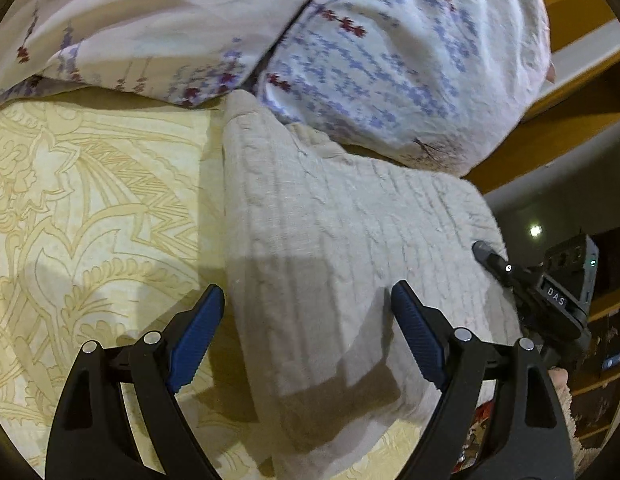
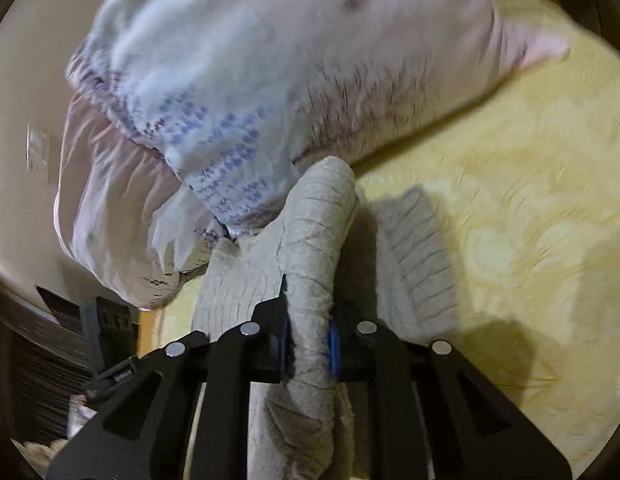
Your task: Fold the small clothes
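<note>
Grey knitted garment [image 1: 349, 240], small and ribbed, spread across the centre and lower right of the left wrist view, lying on a yellow patterned bedspread [image 1: 90, 208]. Only one such garment counted. Same garment in the right wrist view bunched into a thick roll [image 2: 313, 280], running from centre frame down to the bottom edge.

Right gripper [image 2: 310, 344], bottom centre of its view, clenched on that roll, blue pads pressing both sides. Likely holding one edge up clear of the bed so a fold can be carried over; a ribbed part [image 2: 413, 264] lies flat on the bedspread just right of the roll. Also visible at the right edge of the left wrist view [image 1: 509, 268], at the garment's far edge.

Left gripper [image 1: 306, 320], bottom of its view, released, jaws spread wide above the garment's near end, nothing between the pads. One blue pad [image 1: 198, 332] over the bedspread at the garment's left edge, the other over the cloth. Probably placed to take the opposite edge and keep the piece taut.

Two pillows in flowered cases across the top of the left wrist view, one upper left [image 1: 130, 40], one upper right [image 1: 409, 60], the garment's far end tucked against them. Two grippers in all.
</note>
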Action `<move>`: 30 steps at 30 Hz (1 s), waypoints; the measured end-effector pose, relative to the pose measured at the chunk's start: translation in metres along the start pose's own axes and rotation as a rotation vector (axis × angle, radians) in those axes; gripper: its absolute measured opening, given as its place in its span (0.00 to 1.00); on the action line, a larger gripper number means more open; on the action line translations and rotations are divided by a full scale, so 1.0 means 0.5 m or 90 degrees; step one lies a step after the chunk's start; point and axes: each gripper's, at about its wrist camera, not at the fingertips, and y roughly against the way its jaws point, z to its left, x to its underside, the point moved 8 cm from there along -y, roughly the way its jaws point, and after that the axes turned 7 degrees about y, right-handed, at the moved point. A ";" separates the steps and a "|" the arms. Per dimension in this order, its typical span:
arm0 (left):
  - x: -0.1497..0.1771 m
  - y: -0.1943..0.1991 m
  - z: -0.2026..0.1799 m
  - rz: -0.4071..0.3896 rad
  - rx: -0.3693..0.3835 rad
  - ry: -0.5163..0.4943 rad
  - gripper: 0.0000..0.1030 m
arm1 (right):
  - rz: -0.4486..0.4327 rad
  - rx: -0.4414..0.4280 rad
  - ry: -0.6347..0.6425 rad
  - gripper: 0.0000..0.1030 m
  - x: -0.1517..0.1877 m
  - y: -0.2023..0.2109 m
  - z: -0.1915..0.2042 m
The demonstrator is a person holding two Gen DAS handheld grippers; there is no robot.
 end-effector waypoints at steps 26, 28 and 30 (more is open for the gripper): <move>0.125 -0.025 -0.027 0.067 0.057 -0.009 0.61 | 0.027 -0.021 -0.087 0.42 0.141 0.123 -0.110; 0.138 -0.033 -0.024 0.082 0.054 -0.012 0.56 | 0.030 -0.022 -0.070 0.34 0.163 0.124 -0.096; 0.145 -0.041 -0.028 0.090 0.057 -0.020 0.52 | 0.025 0.012 -0.032 0.10 0.171 0.120 -0.086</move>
